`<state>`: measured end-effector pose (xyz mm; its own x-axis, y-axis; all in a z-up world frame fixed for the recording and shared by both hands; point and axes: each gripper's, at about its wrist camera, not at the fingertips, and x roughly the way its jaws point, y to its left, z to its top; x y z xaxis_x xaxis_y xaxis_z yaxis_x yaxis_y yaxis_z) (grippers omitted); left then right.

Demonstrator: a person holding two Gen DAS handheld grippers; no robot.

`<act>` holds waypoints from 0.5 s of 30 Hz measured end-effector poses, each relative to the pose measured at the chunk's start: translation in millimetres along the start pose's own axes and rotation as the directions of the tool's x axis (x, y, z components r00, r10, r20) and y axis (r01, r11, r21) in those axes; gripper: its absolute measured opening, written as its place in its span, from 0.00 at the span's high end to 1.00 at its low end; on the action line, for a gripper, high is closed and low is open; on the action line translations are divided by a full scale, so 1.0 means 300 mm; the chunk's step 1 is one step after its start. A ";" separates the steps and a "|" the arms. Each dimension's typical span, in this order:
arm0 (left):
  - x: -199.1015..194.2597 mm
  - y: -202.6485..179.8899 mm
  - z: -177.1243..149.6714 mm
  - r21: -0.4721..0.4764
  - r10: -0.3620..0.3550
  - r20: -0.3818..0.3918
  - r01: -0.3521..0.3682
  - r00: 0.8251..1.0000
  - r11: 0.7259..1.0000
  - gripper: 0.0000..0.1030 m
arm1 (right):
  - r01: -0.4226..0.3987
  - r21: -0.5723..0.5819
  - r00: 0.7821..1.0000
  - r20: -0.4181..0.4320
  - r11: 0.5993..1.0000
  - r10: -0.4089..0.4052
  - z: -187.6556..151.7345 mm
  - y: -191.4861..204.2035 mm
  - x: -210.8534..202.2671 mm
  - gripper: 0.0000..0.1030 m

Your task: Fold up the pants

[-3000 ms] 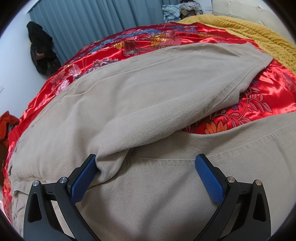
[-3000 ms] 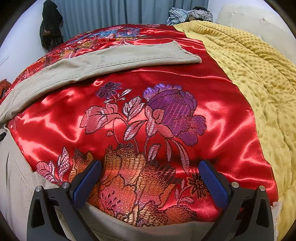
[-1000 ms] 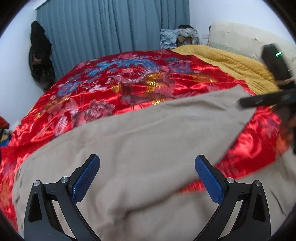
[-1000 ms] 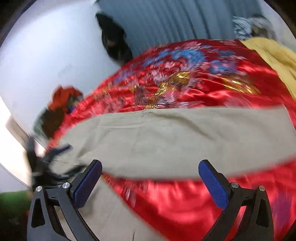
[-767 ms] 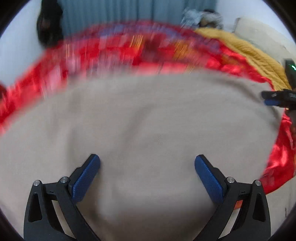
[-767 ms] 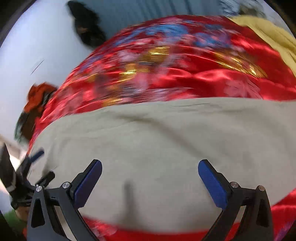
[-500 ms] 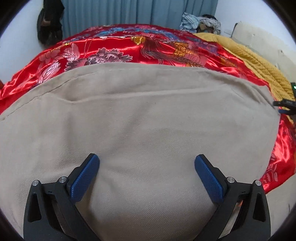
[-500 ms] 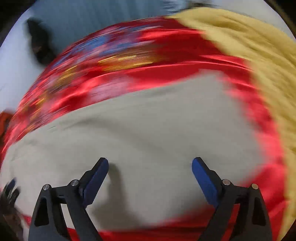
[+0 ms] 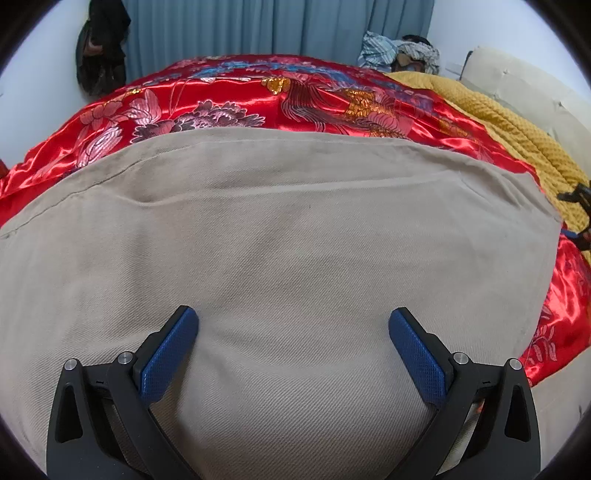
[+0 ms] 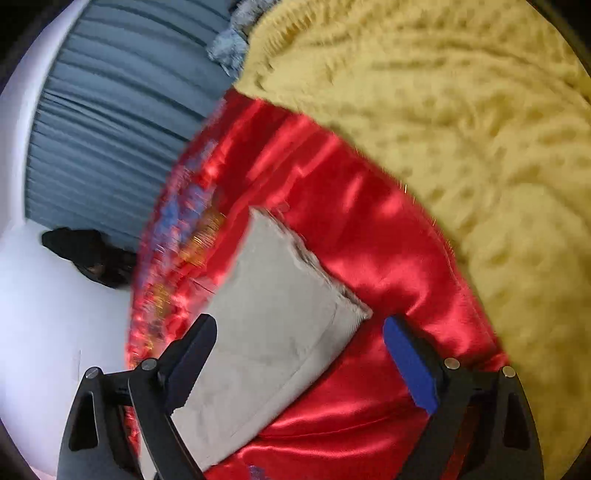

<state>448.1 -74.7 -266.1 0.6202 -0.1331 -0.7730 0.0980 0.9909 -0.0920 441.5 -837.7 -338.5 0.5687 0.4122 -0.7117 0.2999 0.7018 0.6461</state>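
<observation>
Pants (image 9: 295, 240) fill my left wrist view: beige twill spread under my left gripper (image 9: 293, 332), whose blue pads stand wide apart over the cloth with nothing pinched between them. Outward from there the fabric lies as one broad, fairly smooth panel with a seam and a soft crease running across it, and its far edge ends on the red satin bedspread (image 9: 229, 96). Beyond that come the mustard blanket (image 9: 517, 122) on the right and the blue curtain (image 9: 258, 26) behind the bed.

My right gripper (image 10: 299, 345) is also spread wide and holds nothing. Its view is rolled and blurred. The frayed hem end of a leg (image 10: 280, 295) lies flat on the red satin between and just ahead of its fingers, with the blanket well beyond.

I judge one leg is already laid over the other, so the lengthwise fold looks done. What is left, as far as I can see, is taking the hem end and bringing it toward the waist, then squaring the bundle.
</observation>
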 end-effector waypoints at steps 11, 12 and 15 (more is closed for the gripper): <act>-0.002 0.005 -0.005 -0.002 -0.005 0.004 0.005 1.000 1.000 0.00 | -0.131 -0.440 0.981 0.072 0.888 0.180 -0.151 0.352 -0.145 0.95; -0.002 0.004 -0.004 -0.002 -0.004 0.002 0.004 1.000 1.000 0.01 | -0.169 -0.522 0.977 0.026 0.836 0.213 -0.208 0.408 -0.184 0.95; 0.000 0.003 0.005 -0.001 -0.001 -0.016 0.001 1.000 1.000 0.00 | -0.300 -0.721 0.949 -0.159 0.624 0.273 -0.478 0.534 -0.346 0.95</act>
<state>449.3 -73.8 -265.2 0.6079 -0.1335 -0.7827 0.0973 0.9909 -0.0935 320.6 -684.7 -200.4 0.4999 0.6749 -0.5428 -0.5361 0.7333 0.4181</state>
